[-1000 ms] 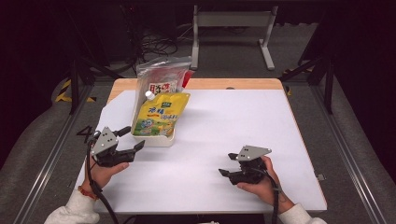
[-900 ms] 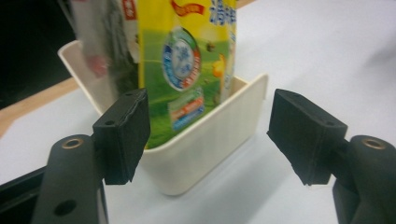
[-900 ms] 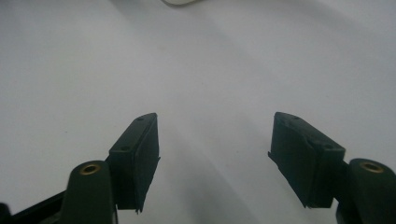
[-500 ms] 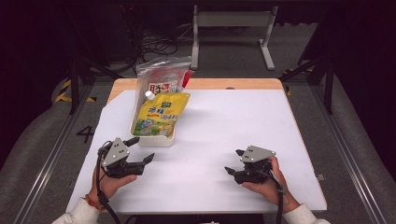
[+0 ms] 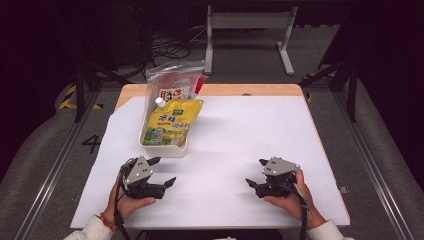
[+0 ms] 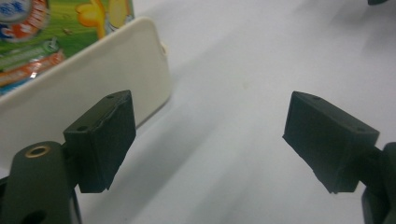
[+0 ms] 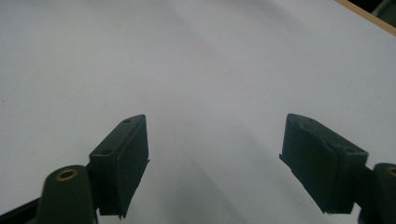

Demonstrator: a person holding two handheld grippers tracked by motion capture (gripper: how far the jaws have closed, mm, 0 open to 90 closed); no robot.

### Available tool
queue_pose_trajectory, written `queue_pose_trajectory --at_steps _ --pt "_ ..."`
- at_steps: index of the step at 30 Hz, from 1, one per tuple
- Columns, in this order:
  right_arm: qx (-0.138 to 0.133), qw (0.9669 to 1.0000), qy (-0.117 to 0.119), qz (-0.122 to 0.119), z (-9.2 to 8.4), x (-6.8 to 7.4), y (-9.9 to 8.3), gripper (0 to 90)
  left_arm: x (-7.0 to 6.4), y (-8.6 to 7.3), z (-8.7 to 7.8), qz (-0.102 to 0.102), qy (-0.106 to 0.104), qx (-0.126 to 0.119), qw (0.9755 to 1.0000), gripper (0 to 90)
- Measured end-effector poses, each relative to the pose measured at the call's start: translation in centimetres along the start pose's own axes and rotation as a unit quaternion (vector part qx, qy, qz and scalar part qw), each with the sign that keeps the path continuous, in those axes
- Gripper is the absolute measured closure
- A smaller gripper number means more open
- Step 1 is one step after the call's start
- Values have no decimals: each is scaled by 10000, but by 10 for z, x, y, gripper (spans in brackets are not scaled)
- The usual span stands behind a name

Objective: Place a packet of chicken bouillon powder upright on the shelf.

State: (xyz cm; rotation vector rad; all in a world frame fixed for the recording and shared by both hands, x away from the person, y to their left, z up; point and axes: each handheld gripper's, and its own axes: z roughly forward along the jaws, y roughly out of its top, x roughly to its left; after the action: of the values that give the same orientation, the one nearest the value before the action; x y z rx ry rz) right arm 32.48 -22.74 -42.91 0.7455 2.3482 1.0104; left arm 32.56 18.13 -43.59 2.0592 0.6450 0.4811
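Dark room, cables and a metal stand on the floor behind; white sheet covers the tabletop (image 5: pixel 240 150), wood edge showing at the far side.

White tray (image 5: pixel 162 147) sits left of centre, toward the far half. Yellow spouted pouch (image 5: pixel 172 122) lies in it, white cap toward the far end, with a clear bag of red-and-white packets (image 5: pixel 172 87) propped up behind and partly over it.

Left gripper (image 5: pixel 162 172) is low near the tabletop, just on the near side of the tray. Jaws apart, have just been opening, nothing between them. In the left gripper view the tray's near corner (image 6: pixel 116 65) sits close beyond the left pad (image 6: pixel 105 140), not touching.

Right gripper (image 5: pixel 255 172) is well apart from the tray, over bare sheet on the right. Jaws also apart, just been opening, empty.

Looks like a pre-grasp, left side first.

Risks, my read:
- Tray looks light on a smooth sheet. A jaw nudging the rim will likely push it away rather than catch it.
- Pouch overhangs the tray's far edge and looks soft and slippery. A pinch on the body may squeeze out or drag the tray along.
- The clear bag leans on the pouch, so pulling the pouch out could tip it onto the tabletop.
- Right gripper is too far off to steady anything yet.
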Motion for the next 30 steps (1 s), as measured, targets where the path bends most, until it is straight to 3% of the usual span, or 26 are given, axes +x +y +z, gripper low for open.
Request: queue_pose_trajectory --at_steps 4,9,13,17,22,26,30 --pt "32 9999 -95 -34 -4 -1 -6 203 -3 -1 2 24 -107 71 9999 155" --pt "87 9997 -231 -80 -8 -4 -15 164 -7 -4 11 184 -277 420 9986 114" --pt "151 9993 -332 -96 -8 -6 -19 122 -9 -4 14 243 -230 488 9982 75" --pt "-3 9996 -282 -34 -11 -7 -20 72 -7 -6 16 123 -63 436 9990 55" --pt "-25 9996 -268 -68 -11 -6 -21 63 -7 -6 13 118 -106 239 9996 58" --pt "5 9989 -452 -123 -7 -5 -18 58 -8 -10 11 166 -87 245 9995 62" --pt "-151 9986 -493 -96 -5 -1 -16 60 -8 -9 9 187 -35 248 9995 62"
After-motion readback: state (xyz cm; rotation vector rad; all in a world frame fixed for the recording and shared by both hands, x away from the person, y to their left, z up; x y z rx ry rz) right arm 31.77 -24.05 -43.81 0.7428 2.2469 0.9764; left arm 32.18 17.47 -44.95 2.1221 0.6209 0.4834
